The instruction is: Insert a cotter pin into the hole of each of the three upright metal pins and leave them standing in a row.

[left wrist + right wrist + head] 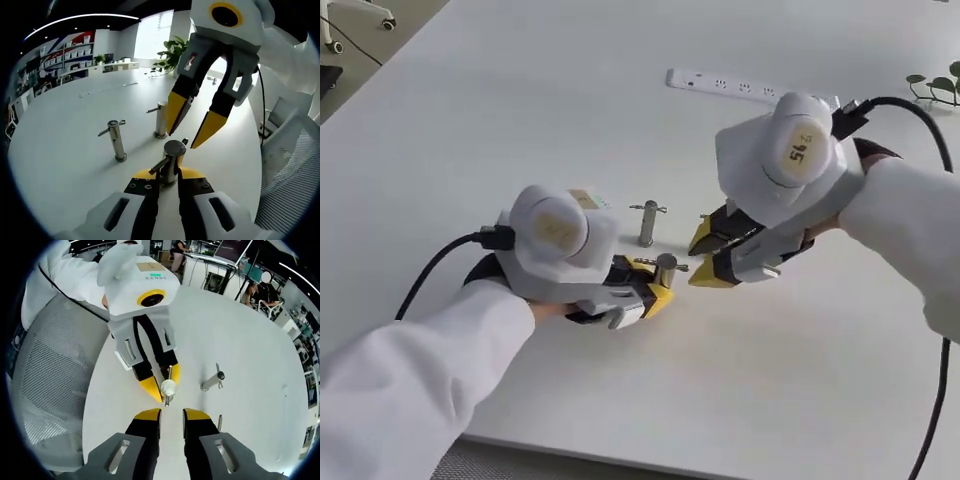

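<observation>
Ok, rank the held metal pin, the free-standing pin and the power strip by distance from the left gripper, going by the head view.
1. Metal pin, clamped between the left gripper's jaws.
2. Free-standing pin, upright just behind the held one.
3. Power strip, farthest back, toward the right.

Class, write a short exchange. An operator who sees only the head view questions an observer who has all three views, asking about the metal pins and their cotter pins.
Operator: How many metal pins are standing?
Observer: Three, by the left gripper view: the held pin, the left pin and the far pin.
Operator: Does the far pin have a cotter pin in it?
Observer: Yes, a cotter pin crosses its top.
</observation>
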